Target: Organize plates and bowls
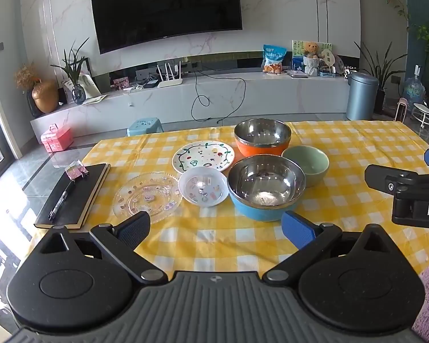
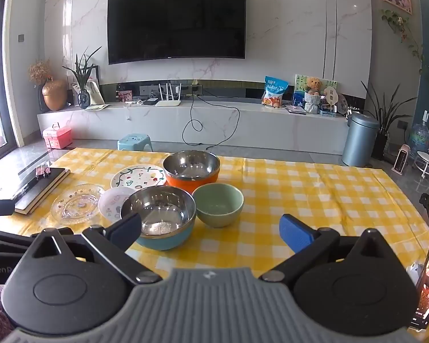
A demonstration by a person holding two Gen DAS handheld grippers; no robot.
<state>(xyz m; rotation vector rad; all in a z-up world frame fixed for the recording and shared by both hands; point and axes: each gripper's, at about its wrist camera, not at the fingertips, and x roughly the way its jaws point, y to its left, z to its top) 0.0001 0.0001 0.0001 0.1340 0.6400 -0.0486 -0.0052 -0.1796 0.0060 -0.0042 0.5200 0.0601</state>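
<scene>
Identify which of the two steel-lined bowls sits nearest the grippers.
The blue-shelled steel bowl; the orange-shelled one stands farther back, beside the painted plate.

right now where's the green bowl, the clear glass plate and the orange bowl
green bowl (image 2: 218,205), right wrist view, inner wall
clear glass plate (image 1: 147,196), left wrist view, centre of the dish
orange bowl (image 1: 261,150), left wrist view, outer orange wall

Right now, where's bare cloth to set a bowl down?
Free: yellow checked tablecloth right of the pale green ceramic bowl, and the near strip before the blue-based steel bowl. Crowded: left-centre, where the clear glass plate, bowls and black notebook cluster.
</scene>
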